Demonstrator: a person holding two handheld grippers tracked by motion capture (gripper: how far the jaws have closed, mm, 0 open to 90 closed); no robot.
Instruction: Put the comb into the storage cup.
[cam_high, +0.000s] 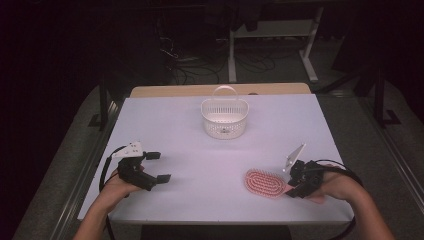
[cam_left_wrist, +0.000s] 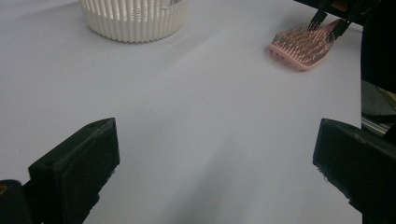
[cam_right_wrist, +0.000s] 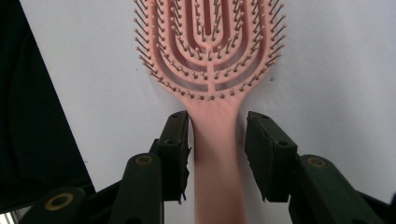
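A pink vented hairbrush (cam_high: 265, 183) lies bristles-up on the white tabletop at the front right, its handle pointing to the right. My right gripper (cam_high: 290, 187) has its jaws on either side of the handle. In the right gripper view the hairbrush (cam_right_wrist: 210, 46) has its handle between the two black jaws of the right gripper (cam_right_wrist: 217, 123); the left pad meets it and a thin gap shows at the right pad. My left gripper (cam_high: 159, 166) stands open over bare table at the front left. From the left gripper (cam_left_wrist: 215, 158) the hairbrush (cam_left_wrist: 303, 44) shows far off.
A white slotted basket (cam_high: 224, 117) with a hoop handle stands at the back middle of the table; its wall is seen as the basket (cam_left_wrist: 133, 21) in the left gripper view. The table's front edge (cam_high: 215, 222) runs just below both hands. Dark floor and desk legs lie beyond.
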